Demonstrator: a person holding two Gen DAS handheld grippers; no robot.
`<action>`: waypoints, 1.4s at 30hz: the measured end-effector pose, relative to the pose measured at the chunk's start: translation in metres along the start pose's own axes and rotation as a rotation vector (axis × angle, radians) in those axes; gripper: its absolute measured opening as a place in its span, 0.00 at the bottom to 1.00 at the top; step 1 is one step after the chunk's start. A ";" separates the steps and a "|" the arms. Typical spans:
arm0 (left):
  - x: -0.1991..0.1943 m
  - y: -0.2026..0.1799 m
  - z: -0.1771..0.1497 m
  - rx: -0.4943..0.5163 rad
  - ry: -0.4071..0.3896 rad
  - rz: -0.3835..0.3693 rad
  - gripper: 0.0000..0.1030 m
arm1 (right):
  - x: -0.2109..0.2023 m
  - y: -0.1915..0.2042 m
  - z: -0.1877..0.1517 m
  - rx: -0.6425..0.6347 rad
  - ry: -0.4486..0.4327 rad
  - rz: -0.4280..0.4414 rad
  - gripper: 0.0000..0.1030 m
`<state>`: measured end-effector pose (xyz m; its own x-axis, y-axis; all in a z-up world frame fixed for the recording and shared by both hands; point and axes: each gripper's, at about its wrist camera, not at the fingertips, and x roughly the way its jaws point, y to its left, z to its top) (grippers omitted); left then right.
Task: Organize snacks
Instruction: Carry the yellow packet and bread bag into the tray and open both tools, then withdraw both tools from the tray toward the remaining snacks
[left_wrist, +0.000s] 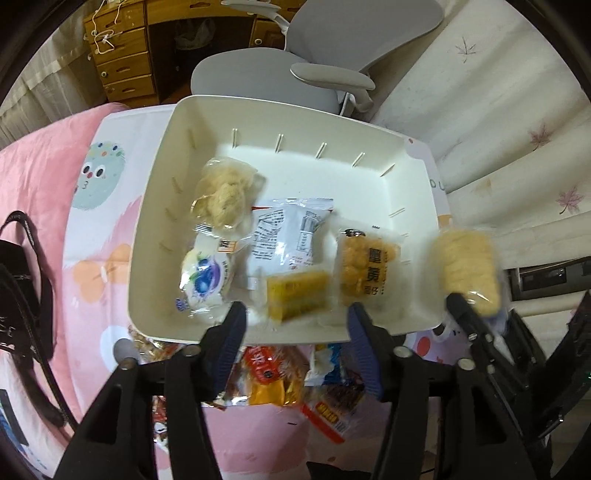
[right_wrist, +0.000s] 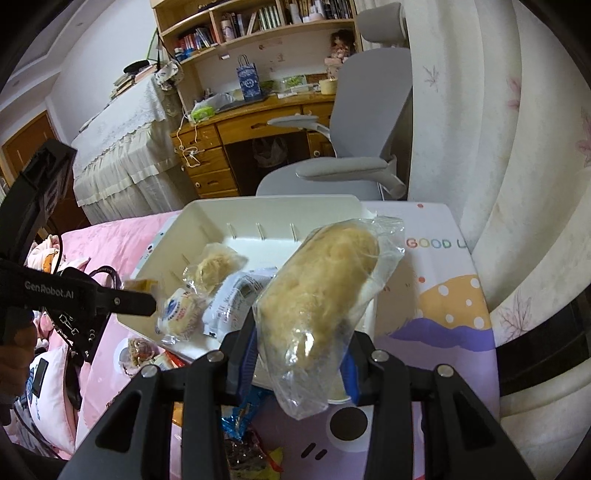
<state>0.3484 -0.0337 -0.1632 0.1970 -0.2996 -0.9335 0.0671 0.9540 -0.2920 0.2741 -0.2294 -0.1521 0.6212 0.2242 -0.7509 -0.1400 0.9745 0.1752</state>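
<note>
A white bin (left_wrist: 155, 206) sits on a patterned mat and holds several wrapped snacks: a floss bun (left_wrist: 225, 192), a white packet (left_wrist: 284, 232), a blueberry cake (left_wrist: 207, 277), an orange snack (left_wrist: 364, 269) and a yellow bar (left_wrist: 297, 295). My left gripper (left_wrist: 295, 325) is open and empty just above the bin's near rim, over the yellow bar. My right gripper (right_wrist: 301, 347) is shut on a clear-wrapped floss bread roll (right_wrist: 317, 291), held above the bin's right side (right_wrist: 207, 212); it also shows in the left wrist view (left_wrist: 465, 266).
A pile of loose snack packets (left_wrist: 273, 373) lies on the mat in front of the bin. A grey office chair (left_wrist: 280, 70) and wooden desk stand behind. A cream curtain (right_wrist: 498, 147) hangs to the right. A black strap (left_wrist: 33, 280) lies on the pink bedding at left.
</note>
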 end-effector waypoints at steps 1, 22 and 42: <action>0.000 0.000 0.000 -0.006 0.002 -0.004 0.63 | 0.003 -0.002 -0.001 0.011 0.022 -0.001 0.40; -0.044 0.013 -0.090 -0.202 -0.061 0.089 0.63 | -0.018 -0.019 -0.040 0.116 0.122 0.177 0.46; -0.059 0.060 -0.190 -0.297 -0.047 0.198 0.63 | 0.000 -0.033 -0.119 0.486 0.435 0.324 0.46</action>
<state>0.1550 0.0422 -0.1648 0.2229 -0.1020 -0.9695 -0.2628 0.9514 -0.1605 0.1869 -0.2614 -0.2341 0.2295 0.5810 -0.7809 0.1560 0.7700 0.6187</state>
